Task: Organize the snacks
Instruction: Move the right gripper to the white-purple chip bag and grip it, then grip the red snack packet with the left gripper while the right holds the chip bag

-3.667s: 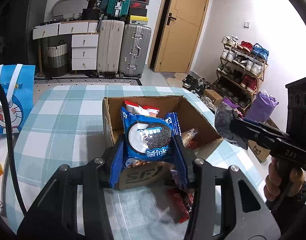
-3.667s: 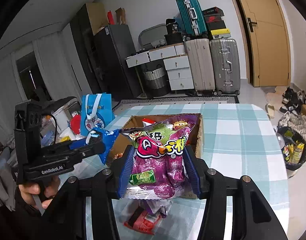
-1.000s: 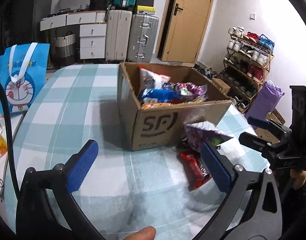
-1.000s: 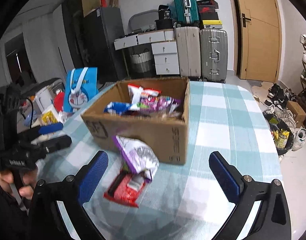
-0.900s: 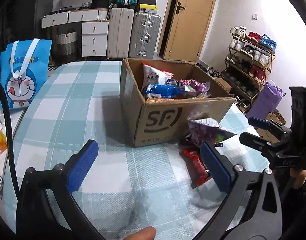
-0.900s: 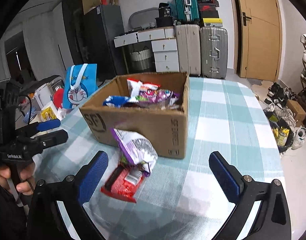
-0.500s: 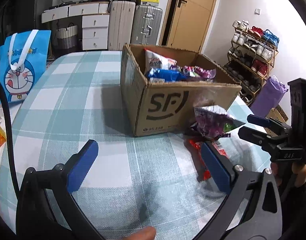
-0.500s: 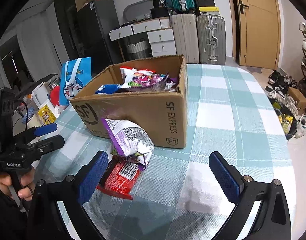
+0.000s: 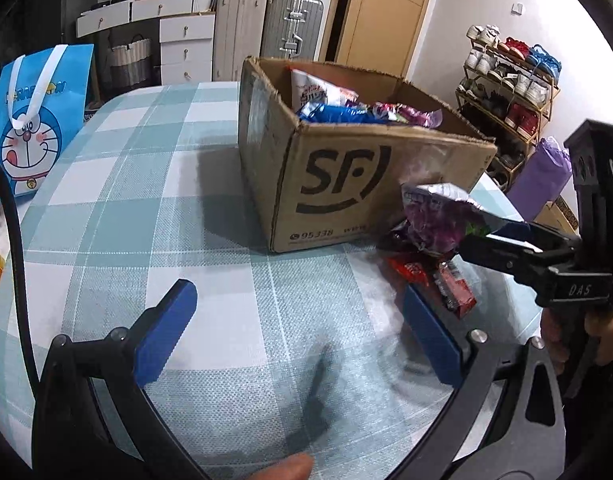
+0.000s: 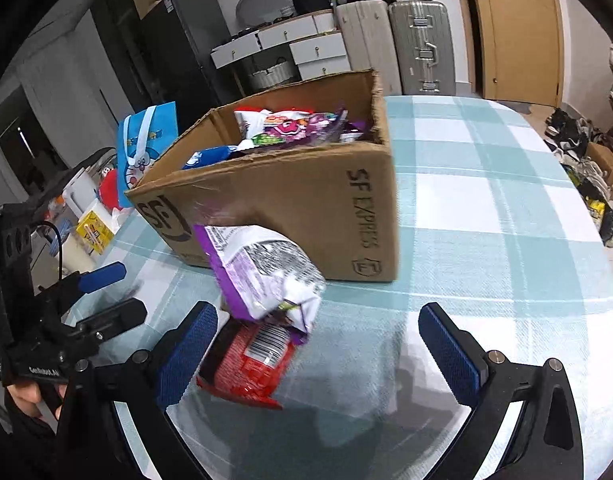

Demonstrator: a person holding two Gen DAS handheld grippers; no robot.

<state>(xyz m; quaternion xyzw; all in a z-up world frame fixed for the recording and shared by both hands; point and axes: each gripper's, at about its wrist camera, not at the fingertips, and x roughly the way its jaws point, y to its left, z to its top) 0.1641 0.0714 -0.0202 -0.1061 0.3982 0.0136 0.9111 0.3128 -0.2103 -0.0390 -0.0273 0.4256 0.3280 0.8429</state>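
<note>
A brown SF cardboard box (image 9: 346, 184) (image 10: 306, 200) stands on the checked tablecloth with several snack packs inside. A purple snack bag (image 10: 262, 272) (image 9: 434, 216) leans against the box front, on top of a red snack pack (image 10: 246, 364) (image 9: 446, 280). My right gripper (image 10: 318, 344) is open and empty, low over the table, with the two packs near its left finger. My left gripper (image 9: 298, 332) is open and empty, to the left of the packs. Each gripper shows in the other's view.
A blue Doraemon gift bag (image 9: 30, 120) stands at the table's left edge. Small items (image 10: 90, 232) lie past that edge. Suitcases, drawers and a shoe rack (image 9: 514, 80) stand beyond the table. The table edge curves on the right.
Both grippers let go of their snack bags into the box about four seconds ago. In the last second both moved lower and closer to the two packs by the box front.
</note>
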